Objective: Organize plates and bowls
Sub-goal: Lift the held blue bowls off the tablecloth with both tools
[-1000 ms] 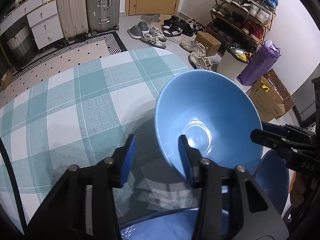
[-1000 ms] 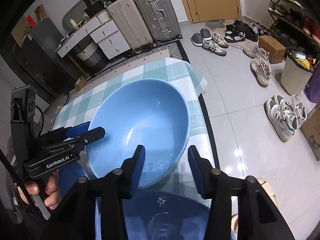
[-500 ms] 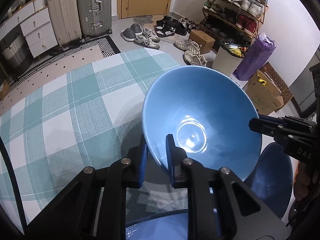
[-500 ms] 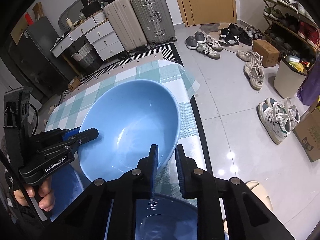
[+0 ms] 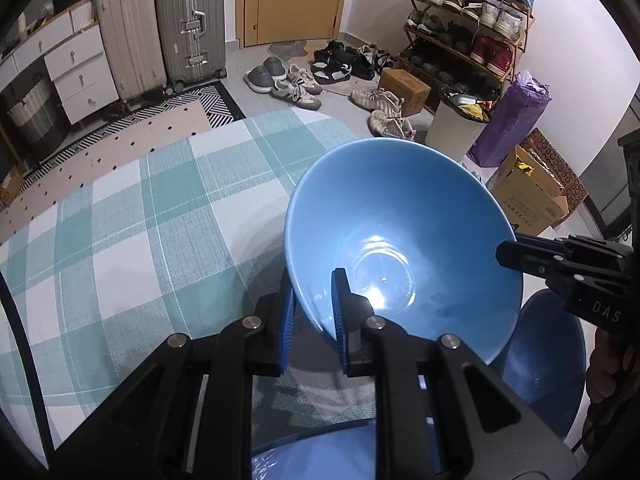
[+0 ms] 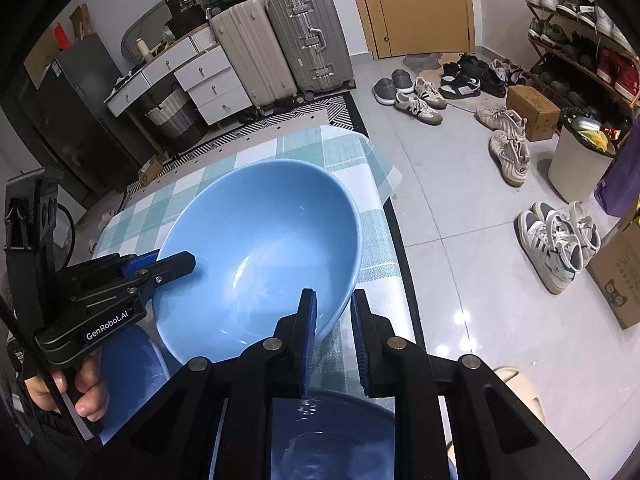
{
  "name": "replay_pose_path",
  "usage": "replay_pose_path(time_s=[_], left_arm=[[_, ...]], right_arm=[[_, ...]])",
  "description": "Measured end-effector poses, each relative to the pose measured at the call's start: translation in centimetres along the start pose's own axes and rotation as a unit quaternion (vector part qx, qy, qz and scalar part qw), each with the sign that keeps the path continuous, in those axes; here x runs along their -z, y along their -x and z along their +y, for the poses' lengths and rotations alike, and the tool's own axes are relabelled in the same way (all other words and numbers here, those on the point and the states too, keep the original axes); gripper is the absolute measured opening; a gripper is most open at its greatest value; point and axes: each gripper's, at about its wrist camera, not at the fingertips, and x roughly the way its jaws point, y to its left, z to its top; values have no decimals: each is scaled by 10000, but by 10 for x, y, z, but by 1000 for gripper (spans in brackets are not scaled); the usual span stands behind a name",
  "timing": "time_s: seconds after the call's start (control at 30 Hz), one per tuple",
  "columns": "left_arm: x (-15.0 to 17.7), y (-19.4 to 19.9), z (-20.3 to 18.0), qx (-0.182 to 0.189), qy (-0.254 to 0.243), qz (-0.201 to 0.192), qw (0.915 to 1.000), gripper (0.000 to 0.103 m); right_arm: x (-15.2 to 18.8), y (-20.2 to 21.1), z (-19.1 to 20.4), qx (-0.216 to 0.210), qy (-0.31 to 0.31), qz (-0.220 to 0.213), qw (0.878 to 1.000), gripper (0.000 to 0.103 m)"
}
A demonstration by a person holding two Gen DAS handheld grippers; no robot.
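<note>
Above a table spread with a teal-and-white checked woven cloth (image 5: pixel 132 240), a wide light-blue glazed ceramic bowl (image 5: pixel 400 248) is held tilted between two black hand-held grippers. The left gripper (image 5: pixel 314 312) has its blue-padded fingers closed on the bowl's near rim, one pad outside the wall and one inside. The right gripper (image 6: pixel 334 336) is clamped on the opposite rim in the same way, the wall of the bowl (image 6: pixel 260 252) pinched between its blue pads.

In the right wrist view the left gripper's body (image 6: pixel 108 300) shows at the left edge with white lettering reading "GenRobot.AI" along its side, and a hand (image 6: pixel 68 396) wraps its handle below. In the left wrist view the right gripper's body (image 5: pixel 568 268) shows at the right edge with the letters "DAS" visible; the rest of that word is cut off.

A darker blue round dish (image 5: pixel 544 360) lies on the table just beside the raised bowl, and another blue dish (image 6: pixel 332 436) sits at the bottom edge under the right gripper.

On the floor beyond, a brown cardboard box (image 5: pixel 532 204) carries printed characters too small to read. Another cardboard box (image 6: pixel 618 276) at the right edge bears a black cat-face logo. A black item (image 6: pixel 182 0) on the white drawer unit shows the number "36".
</note>
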Motion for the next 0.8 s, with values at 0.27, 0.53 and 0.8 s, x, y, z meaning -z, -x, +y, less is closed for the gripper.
replay_pose_path(time_s=[0.27,0.53,0.8], left_arm=[[-2,19,-1,19,34,-186,9998,15],[0,51,-4,26,52,-389,9992,15],[6,97,-14,19,13,-610,9981,15]], right_arm=[[-1,15,6,5,57,-198,9998,18],[2,41,17,11,143,-416,9990,18],[6,75,31,-55,208,-636,9977,18]])
